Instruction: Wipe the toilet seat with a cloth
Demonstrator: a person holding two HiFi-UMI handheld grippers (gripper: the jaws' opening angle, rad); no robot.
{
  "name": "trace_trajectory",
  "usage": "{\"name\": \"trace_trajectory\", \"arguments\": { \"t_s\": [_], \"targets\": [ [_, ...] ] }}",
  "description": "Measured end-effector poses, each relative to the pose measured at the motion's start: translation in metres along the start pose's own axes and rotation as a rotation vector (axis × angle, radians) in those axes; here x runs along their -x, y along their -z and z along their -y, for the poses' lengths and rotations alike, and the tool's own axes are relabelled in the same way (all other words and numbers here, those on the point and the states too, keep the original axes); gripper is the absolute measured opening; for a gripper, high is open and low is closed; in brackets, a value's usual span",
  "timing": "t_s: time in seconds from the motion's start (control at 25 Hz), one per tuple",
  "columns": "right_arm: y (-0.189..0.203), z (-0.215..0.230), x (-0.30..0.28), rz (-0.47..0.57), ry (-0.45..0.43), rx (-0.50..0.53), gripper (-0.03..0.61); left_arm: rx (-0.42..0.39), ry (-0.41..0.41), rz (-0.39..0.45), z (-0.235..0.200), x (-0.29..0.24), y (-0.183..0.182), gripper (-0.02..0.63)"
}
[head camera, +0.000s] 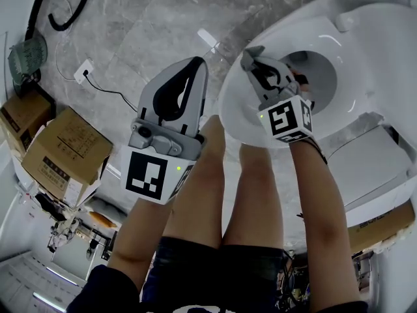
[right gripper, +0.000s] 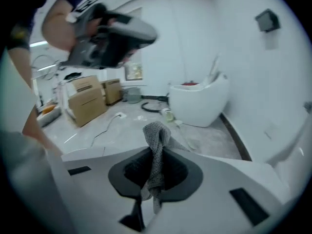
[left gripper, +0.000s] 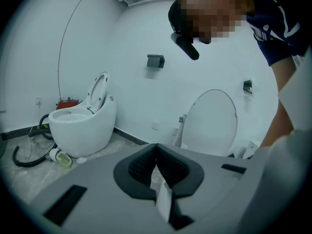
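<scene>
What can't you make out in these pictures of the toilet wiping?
- Whether the cloth touches the toilet seat: head view, the right tongs cover the contact.
- Rear of the toilet: head view, cut off by the top edge.
- Print on the cardboard box: head view, too small.

The cloth (right gripper: 156, 162) is grey, coarse open-weave fabric, matt and rough. The toilet seat (head camera: 238, 106) is smooth, glossy white. The left gripper (left gripper: 156, 147) and right gripper (right gripper: 153, 147) have matt grey plastic shells; their fingers (left gripper: 139, 168) carry black ribbed pads. The floor (head camera: 150, 31) is polished grey marbled stone; 2 boxes (head camera: 65, 150) are matt brown cardboard
</scene>
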State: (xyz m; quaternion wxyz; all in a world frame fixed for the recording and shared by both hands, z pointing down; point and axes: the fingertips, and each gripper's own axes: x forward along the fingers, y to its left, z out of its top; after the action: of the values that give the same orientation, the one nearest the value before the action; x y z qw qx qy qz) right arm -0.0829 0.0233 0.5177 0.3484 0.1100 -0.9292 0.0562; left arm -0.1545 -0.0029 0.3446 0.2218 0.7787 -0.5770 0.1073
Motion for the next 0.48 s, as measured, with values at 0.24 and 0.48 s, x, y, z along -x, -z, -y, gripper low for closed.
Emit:
{"name": "trace_trajectory", "arguments": {
  "t_s": [0.24, 0.48],
  "targets": [
    [0.026, 0.116, 0.038, -0.004, 0.358, -0.277, 0.054, 0.001, 0.002, 0.002, 0.001, 0.004, -0.001, 0.02],
    [0.01, 0.017, 0.011, -0.017, 0.045, -0.025, 0.054, 0.005, -0.001, -0.005, 0.002, 0.0, 0.003, 0.02]
  ]
}}
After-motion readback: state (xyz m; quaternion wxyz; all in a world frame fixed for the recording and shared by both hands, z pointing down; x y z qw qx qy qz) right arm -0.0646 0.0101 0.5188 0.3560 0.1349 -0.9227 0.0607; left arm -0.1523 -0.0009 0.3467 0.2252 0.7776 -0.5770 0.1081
